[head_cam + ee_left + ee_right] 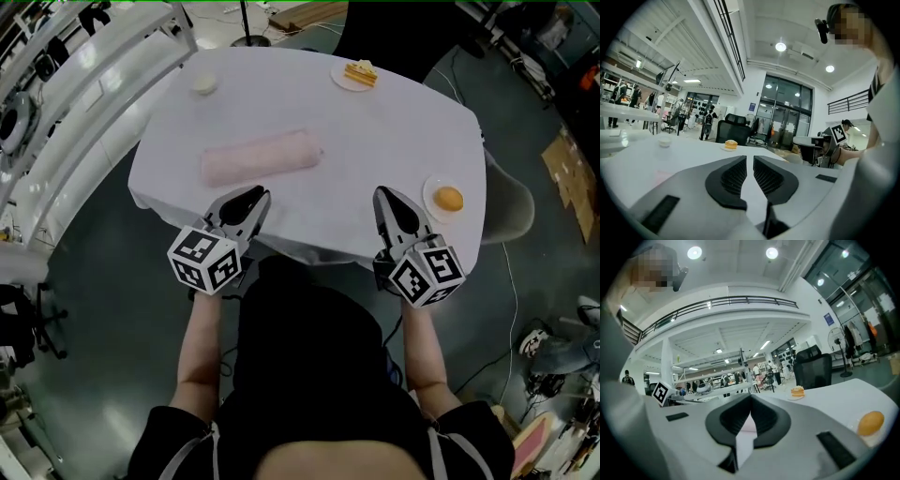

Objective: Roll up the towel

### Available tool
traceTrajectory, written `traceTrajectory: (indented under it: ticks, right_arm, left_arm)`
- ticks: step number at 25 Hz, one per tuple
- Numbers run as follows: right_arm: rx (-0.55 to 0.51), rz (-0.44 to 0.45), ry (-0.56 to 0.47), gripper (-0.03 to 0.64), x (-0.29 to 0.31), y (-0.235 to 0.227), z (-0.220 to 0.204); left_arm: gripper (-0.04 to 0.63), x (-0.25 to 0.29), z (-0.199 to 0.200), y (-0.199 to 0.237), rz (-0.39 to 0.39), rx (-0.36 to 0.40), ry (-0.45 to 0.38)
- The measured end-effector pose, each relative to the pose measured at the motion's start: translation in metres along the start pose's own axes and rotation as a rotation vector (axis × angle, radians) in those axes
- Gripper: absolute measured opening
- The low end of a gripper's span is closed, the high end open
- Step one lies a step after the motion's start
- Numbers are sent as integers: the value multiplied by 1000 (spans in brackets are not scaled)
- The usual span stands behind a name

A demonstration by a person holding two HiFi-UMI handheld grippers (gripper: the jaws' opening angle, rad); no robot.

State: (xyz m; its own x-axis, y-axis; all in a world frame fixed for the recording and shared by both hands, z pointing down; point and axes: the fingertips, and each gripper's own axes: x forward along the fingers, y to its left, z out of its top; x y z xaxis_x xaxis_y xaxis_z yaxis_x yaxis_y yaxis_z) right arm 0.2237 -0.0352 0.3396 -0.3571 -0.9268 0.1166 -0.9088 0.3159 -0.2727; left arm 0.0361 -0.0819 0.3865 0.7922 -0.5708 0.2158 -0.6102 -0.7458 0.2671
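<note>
1. On the white-clothed bench (pixel 394 141), the towel (pixel 262 157) lies as a finished pink roll. Its long side runs left to right, and it sits left of the middle.
2. Over the near edge, the left tongs (pixel 255 197) are held just in front of the roll and apart from it. Their jaws stand a narrow slit apart with nothing between them.
3. The right tongs (pixel 384 195) are held over the same edge, well to the right of the roll. Their jaws are pressed together at the tips and pinch nothing.
4. Just right of the right tongs, a small plate (pixel 431 192) holds a round orange piece of food (pixel 450 199).
5. At the far side, a second plate (pixel 339 77) carries a layered yellow cake slice (pixel 361 72). A small pale cup (pixel 203 84) stands toward the far left corner.
6. Both tongs point away from the person, across the bench.
</note>
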Motion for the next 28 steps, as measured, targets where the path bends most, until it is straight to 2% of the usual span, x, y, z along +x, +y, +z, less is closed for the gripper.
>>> traceTrajectory:
  ticks: [4, 8, 12, 18, 22, 28]
  right_arm:
    - [6, -46, -35, 6, -21, -3, -7]
    - [-12, -110, -25, 5, -37, -13, -24]
    - [-13, -183, -15, 5, -49, -26, -44]
    - [-116, -283, 36, 5, -57, -38, -65]
    - [-115, -307, 48, 5, -67, -48, -66]
    - [-71, -283, 29, 5, -61, -42, -64]
  left_arm:
    - [22, 6, -13, -22, -41, 1, 4]
    - [11, 14, -11, -41, -87, -22, -36]
    - [8, 19, -17, -47, -79, 7, -52]
    - [8, 15, -27, -33, -19, -42, -114]
    - [8, 13, -37, -37, 3, 1, -93]
    - [7, 12, -39, -37, 3, 35, -77]
